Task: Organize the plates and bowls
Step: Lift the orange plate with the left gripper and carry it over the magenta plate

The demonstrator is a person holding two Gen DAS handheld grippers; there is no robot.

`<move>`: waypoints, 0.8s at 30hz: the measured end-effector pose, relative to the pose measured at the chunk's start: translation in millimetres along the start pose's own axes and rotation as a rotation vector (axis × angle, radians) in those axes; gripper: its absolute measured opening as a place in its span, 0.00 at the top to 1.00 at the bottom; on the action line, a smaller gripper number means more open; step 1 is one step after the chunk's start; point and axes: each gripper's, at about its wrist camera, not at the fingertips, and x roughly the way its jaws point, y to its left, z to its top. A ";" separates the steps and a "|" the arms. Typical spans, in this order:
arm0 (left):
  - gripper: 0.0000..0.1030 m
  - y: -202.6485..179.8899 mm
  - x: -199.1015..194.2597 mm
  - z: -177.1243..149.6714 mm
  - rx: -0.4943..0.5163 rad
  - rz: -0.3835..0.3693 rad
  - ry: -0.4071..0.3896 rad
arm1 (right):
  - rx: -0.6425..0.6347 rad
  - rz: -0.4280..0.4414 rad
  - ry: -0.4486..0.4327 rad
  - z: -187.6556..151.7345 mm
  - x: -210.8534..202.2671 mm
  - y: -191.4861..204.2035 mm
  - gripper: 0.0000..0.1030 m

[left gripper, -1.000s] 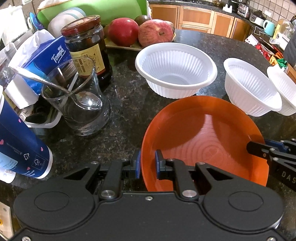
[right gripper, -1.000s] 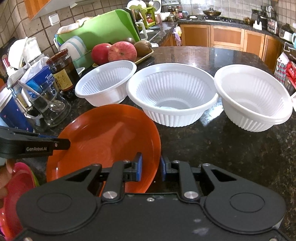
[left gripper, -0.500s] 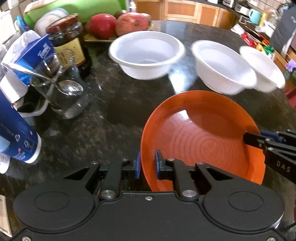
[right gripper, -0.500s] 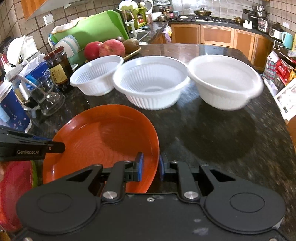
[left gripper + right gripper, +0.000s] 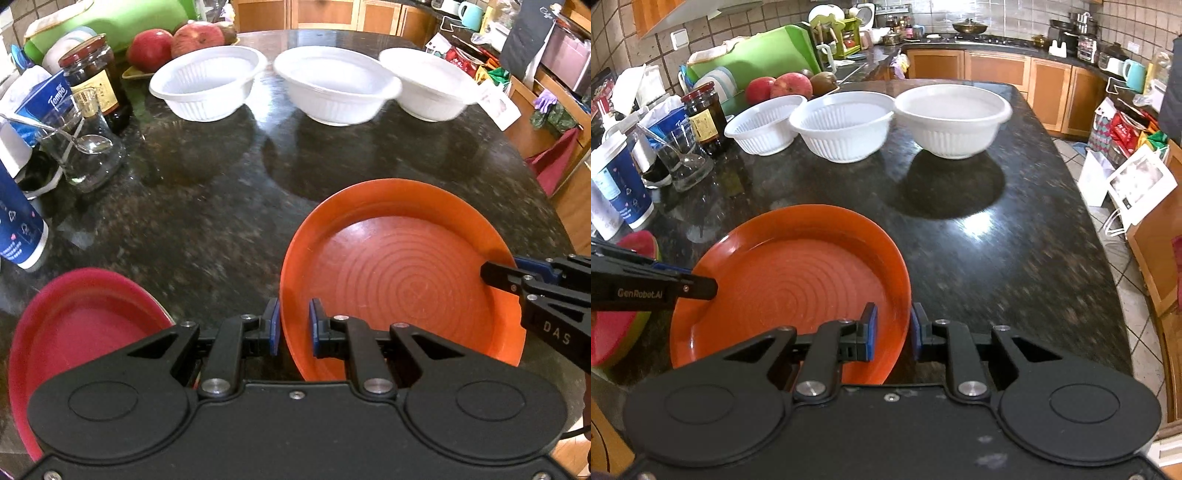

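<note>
An orange plate (image 5: 406, 273) is held above the dark stone counter by both grippers. My left gripper (image 5: 293, 325) is shut on its left rim. My right gripper (image 5: 892, 332) is shut on its right rim; the plate (image 5: 790, 280) fills the lower left of the right wrist view. A red plate (image 5: 77, 325) lies at the lower left, on a green one (image 5: 628, 325). Three white ribbed bowls stand in a row at the back: left (image 5: 208, 86), middle (image 5: 336, 86), right (image 5: 430, 83).
At the left stand a glass with a spoon (image 5: 86, 155), a dark jar with a red lid (image 5: 94, 79), a blue tissue pack (image 5: 40, 99) and a blue paper cup (image 5: 16, 229). Apples (image 5: 177, 40) sit on a tray behind. The counter edge (image 5: 1108, 280) drops off at right.
Both grippers have pulled back and up with the orange plate, away from the bowls. The red plate has come into the left wrist view at lower left.
</note>
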 end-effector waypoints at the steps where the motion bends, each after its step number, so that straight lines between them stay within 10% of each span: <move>1: 0.80 -4.1 -1.4 -2.9 0.003 0.000 -0.005 | 0.000 -0.005 0.000 -3.3 -2.9 -2.0 0.78; 24: 0.76 -40.0 -8.0 -23.0 -0.084 0.045 -0.078 | -0.050 0.069 -0.013 -32.6 -30.1 -38.7 0.78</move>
